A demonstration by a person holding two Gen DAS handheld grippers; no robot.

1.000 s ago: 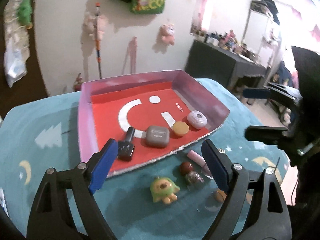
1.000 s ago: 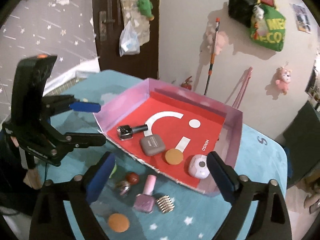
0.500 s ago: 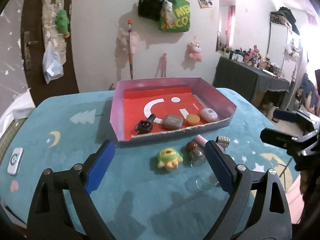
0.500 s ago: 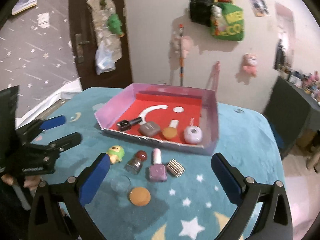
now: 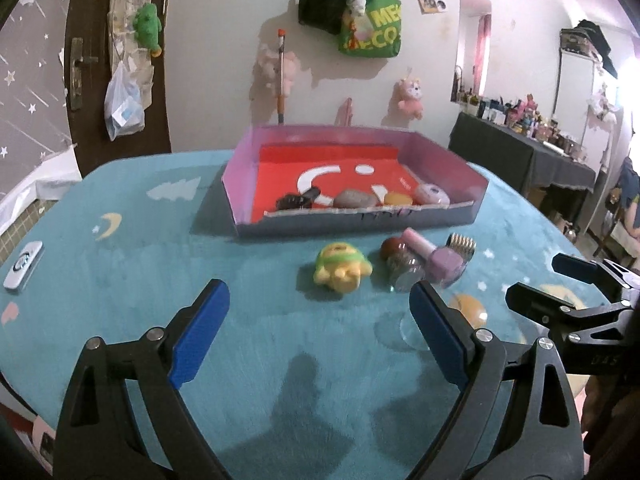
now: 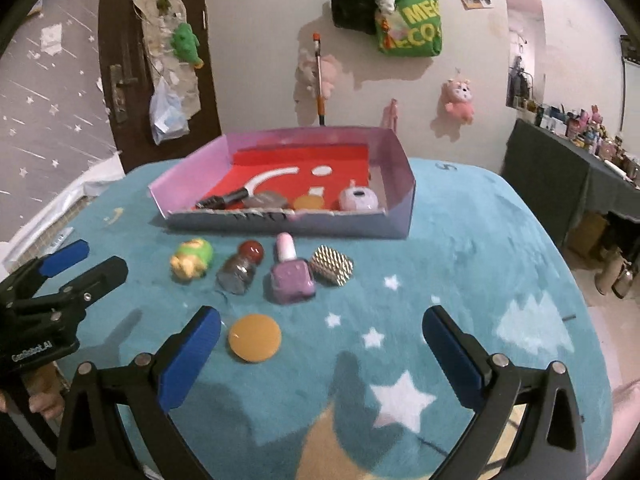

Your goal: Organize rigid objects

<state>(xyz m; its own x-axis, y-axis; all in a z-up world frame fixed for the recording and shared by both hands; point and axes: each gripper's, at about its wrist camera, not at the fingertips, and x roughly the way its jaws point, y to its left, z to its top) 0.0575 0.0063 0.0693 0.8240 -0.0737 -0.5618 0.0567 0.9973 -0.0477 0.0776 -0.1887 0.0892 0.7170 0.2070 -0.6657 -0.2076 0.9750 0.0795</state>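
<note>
A pink box with a red floor stands at the back of the blue table and holds a black polish bottle, a grey case, an orange disc and a pink round case. In front of the box lie a yellow-green toy, a red-capped bottle, a purple polish bottle, a gold ridged clip and an orange disc. My left gripper is open, short of the toy. My right gripper is open, near the disc.
A white flat device lies near the table's left edge. A clear round lid rests by my left gripper's right finger. The right gripper shows at the right of the left wrist view. A dark cluttered desk stands beyond the table.
Both grippers have drawn back from the box and come lower. The box, once close under them, now sits farther off, and the loose items lie just ahead. Both jaws stand slightly wider.
</note>
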